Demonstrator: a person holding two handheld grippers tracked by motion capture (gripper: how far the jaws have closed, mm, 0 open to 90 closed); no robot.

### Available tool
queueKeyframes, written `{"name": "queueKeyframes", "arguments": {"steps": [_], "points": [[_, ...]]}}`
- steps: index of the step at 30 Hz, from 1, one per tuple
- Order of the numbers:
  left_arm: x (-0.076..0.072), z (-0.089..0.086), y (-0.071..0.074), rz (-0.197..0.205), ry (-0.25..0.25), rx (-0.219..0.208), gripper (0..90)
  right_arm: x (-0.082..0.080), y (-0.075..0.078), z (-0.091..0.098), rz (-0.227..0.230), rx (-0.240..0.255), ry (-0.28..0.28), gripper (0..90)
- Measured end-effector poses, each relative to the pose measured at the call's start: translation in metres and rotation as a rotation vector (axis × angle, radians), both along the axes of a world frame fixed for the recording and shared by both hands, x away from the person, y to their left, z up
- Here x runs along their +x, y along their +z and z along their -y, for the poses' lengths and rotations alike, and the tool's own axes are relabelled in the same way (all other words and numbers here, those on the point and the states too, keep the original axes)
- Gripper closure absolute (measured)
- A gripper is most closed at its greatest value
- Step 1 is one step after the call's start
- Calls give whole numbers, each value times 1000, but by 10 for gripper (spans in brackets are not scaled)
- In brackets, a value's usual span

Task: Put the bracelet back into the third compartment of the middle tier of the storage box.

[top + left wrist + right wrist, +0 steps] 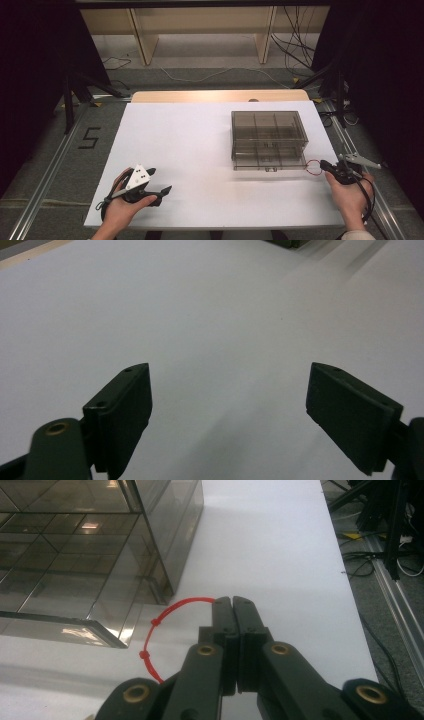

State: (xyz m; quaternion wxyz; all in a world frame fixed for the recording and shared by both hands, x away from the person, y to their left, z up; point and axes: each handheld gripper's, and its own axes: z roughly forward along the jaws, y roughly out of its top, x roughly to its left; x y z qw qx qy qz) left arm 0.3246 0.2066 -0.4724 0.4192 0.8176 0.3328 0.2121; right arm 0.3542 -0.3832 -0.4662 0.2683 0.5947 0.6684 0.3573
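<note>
High view has the white table (pixel 200 150) carrying a smoky clear compartment box (pixel 268 140). Beside its near right corner, the right gripper (pixel 232 602) has its jaws clamped together on a thin red knotted cord loop (pixel 155 622). Left gripper (pixel 230 410) rests with jaws apart.

Overhead light whitens the table (pixel 200 150), the surroundings fall dark, glare streaks the smoky plastic box (pixel 75 555), and near jaws blur softly.

On the white table (pixel 200 150) there are one smoky transparent plastic compartment box (pixel 268 140), one red knotted string loop (pixel 159 630) and two black handheld grippers.
</note>
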Motion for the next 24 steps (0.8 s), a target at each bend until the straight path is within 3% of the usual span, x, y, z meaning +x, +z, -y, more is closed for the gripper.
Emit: {"name": "queueKeyframes", "arguments": {"steps": [24], "points": [[0,0,0,-2,0,-1,185,3,9,1,43,-22,-15,896]]}}
